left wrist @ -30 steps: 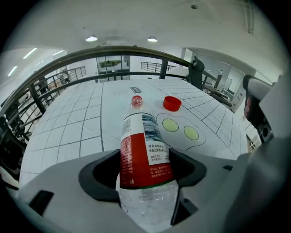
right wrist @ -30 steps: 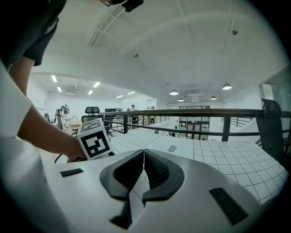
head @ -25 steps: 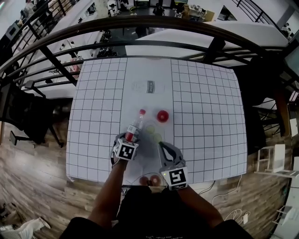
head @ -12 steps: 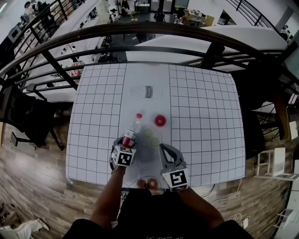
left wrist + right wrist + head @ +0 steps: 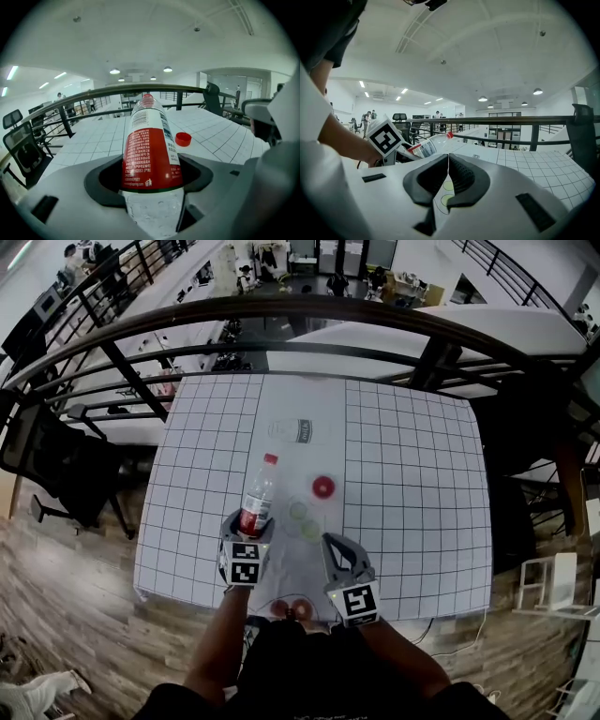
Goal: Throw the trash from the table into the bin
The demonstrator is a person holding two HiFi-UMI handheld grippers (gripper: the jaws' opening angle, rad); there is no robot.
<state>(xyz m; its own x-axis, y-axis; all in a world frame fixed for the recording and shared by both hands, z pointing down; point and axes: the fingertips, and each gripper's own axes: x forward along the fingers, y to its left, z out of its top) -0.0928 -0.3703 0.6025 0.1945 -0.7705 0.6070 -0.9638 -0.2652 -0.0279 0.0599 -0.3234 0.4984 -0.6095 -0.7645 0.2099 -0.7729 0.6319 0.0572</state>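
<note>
Right now my left gripper (image 5: 253,524) is clamping the red-labelled bottle (image 5: 258,500) near its base, holding it tilted over the table's (image 5: 422,474) near side. My right gripper (image 5: 330,546) is idling beside it, closed on nothing. I'm judging the carry comes next, but no bin is showing, so I'm needing to look beyond the table.

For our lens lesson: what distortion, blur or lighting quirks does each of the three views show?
Head view: the railing bows into an arc and the gridded table bulges. Left gripper view: black corners; the bottle looms oversized, ceiling lamps glare. Right gripper view: dark corners; the near arm looks huge.
</note>
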